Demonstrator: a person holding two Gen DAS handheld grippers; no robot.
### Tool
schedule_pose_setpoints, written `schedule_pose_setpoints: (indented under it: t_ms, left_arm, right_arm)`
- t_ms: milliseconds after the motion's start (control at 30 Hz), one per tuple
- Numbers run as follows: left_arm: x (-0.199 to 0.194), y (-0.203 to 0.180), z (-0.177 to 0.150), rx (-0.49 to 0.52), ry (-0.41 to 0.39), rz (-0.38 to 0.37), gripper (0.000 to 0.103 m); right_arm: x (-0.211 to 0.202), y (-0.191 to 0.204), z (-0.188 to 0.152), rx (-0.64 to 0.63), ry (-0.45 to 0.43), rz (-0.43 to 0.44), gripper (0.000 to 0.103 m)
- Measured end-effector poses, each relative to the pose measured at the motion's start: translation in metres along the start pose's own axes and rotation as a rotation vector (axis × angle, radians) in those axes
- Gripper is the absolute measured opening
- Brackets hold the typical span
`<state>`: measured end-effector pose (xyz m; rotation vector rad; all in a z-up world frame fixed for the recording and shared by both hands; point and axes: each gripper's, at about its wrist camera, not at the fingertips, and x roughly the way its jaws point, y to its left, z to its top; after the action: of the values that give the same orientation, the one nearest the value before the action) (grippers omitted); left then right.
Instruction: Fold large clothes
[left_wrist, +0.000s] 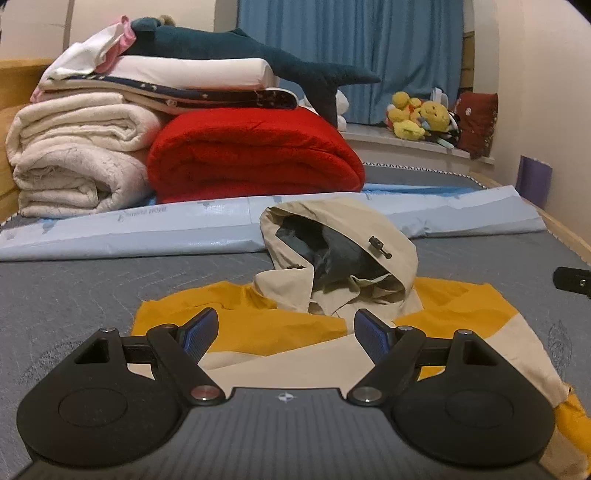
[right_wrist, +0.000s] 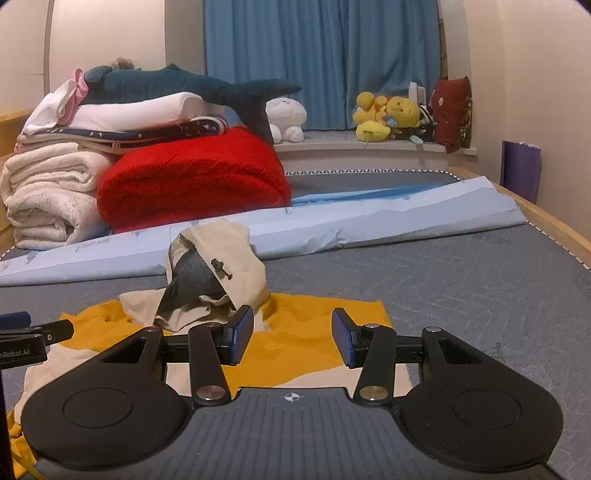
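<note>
A yellow and beige hooded jacket (left_wrist: 236, 317) lies spread on the grey mattress (left_wrist: 74, 288). Its beige hood (left_wrist: 391, 236) stands up at the far end, showing a dark lining. My left gripper (left_wrist: 284, 314) hovers low over the jacket's near part, jaws wide open with nothing between the blue pads (left_wrist: 199, 332). In the right wrist view the jacket (right_wrist: 314, 354) lies under my right gripper (right_wrist: 292, 312), which is open about halfway and grips no fabric. The hood (right_wrist: 240, 254) sits to its left. Part of the left gripper's finger (right_wrist: 55, 330) shows at the left edge.
At the back left are a folded red blanket (left_wrist: 255, 155), white blankets (left_wrist: 74, 166) and a plush shark (left_wrist: 258, 55). A light blue sheet (left_wrist: 147, 229) runs across behind the hood. Plush toys (left_wrist: 417, 114) sit on the sill, with a purple bag (left_wrist: 533, 181) and the wooden bed edge (left_wrist: 565, 229) on the right.
</note>
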<state>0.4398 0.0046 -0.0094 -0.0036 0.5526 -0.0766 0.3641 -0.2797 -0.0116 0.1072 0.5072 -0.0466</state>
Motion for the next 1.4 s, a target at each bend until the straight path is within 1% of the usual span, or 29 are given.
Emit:
schedule_pose_setpoints:
  t_ms: [133,200,300,367,433,467,500,533,567,600,667,733,867,933,1000,1067,1100,1167,1233,1300,1333,1367,1400]
  left_arm:
    - [0.003,0.005,-0.001,-0.017,0.017,-0.026,0.085]
    - [0.004,0.008,0.000,-0.011,0.018,-0.030,0.083]
    - [0.007,0.011,0.000,0.001,0.028,-0.016,0.069]
    - [0.010,0.017,0.002,0.000,0.039,-0.014,0.051]
    - [0.015,0.026,0.006,-0.020,0.049,-0.016,0.041]
    - [0.020,0.031,0.010,-0.030,0.052,-0.017,0.037]
    - [0.026,0.034,0.015,-0.032,0.054,-0.011,0.036]
    - [0.035,0.036,0.022,-0.025,0.055,-0.002,0.035]
    - [0.044,0.037,0.029,-0.015,0.052,0.003,0.035]
    - [0.054,0.037,0.037,-0.004,0.047,0.002,0.035]
    - [0.081,0.038,0.055,0.009,0.044,-0.002,0.035]
    - [0.114,0.039,0.073,-0.004,0.060,-0.014,0.035]
    - [0.186,0.047,0.101,-0.083,0.106,-0.040,0.035]
    - [0.220,0.050,0.111,-0.121,0.105,-0.027,0.035]
    - [0.249,0.053,0.117,-0.182,0.117,-0.027,0.036]
    - [0.275,0.055,0.119,-0.253,0.140,-0.046,0.037]
    - [0.288,0.053,0.119,-0.273,0.160,-0.062,0.037]
    - [0.311,0.048,0.117,-0.281,0.205,-0.064,0.038]
    - [0.330,0.041,0.113,-0.263,0.241,-0.033,0.038]
    - [0.341,0.037,0.110,-0.258,0.263,-0.025,0.037]
    - [0.343,0.033,0.107,-0.249,0.268,-0.032,0.029]
    - [0.345,0.030,0.108,-0.224,0.271,-0.039,0.006]
    - [0.345,0.025,0.109,-0.193,0.277,-0.037,0.000]
  right_arm:
    - [-0.004,-0.011,0.003,0.024,0.003,0.001,0.049]
    - [-0.004,-0.017,0.004,0.032,0.010,-0.004,0.049]
    - [-0.005,-0.025,0.007,0.040,0.019,-0.008,0.049]
    - [-0.004,-0.030,0.010,0.041,0.031,-0.025,0.049]
    - [-0.002,-0.035,0.012,0.043,0.050,-0.039,0.047]
    - [0.000,-0.038,0.013,0.047,0.058,-0.048,0.038]
    - [0.001,-0.041,0.014,0.054,0.066,-0.056,0.031]
    - [0.002,-0.045,0.015,0.068,0.076,-0.060,0.017]
    - [0.003,-0.050,0.016,0.081,0.083,-0.060,0.007]
    - [0.003,-0.053,0.017,0.093,0.089,-0.061,0.005]
    - [0.004,-0.059,0.017,0.099,0.096,-0.065,0.004]
    - [0.005,-0.061,0.017,0.099,0.100,-0.074,0.004]
    - [0.012,-0.065,0.016,0.112,0.123,-0.086,0.005]
    - [0.015,-0.065,0.015,0.111,0.136,-0.095,0.005]
    - [0.019,-0.065,0.014,0.112,0.144,-0.102,0.005]
    - [0.021,-0.065,0.014,0.113,0.145,-0.110,0.005]
    - [0.022,-0.064,0.014,0.111,0.147,-0.115,0.005]
    - [0.023,-0.064,0.013,0.111,0.152,-0.115,0.005]
    - [0.024,-0.064,0.013,0.110,0.156,-0.107,0.005]
    - [0.024,-0.063,0.013,0.105,0.159,-0.100,0.005]
    - [0.025,-0.063,0.013,0.103,0.160,-0.097,0.005]
    - [0.025,-0.062,0.013,0.102,0.162,-0.096,0.005]
    - [0.025,-0.062,0.013,0.106,0.165,-0.096,0.005]
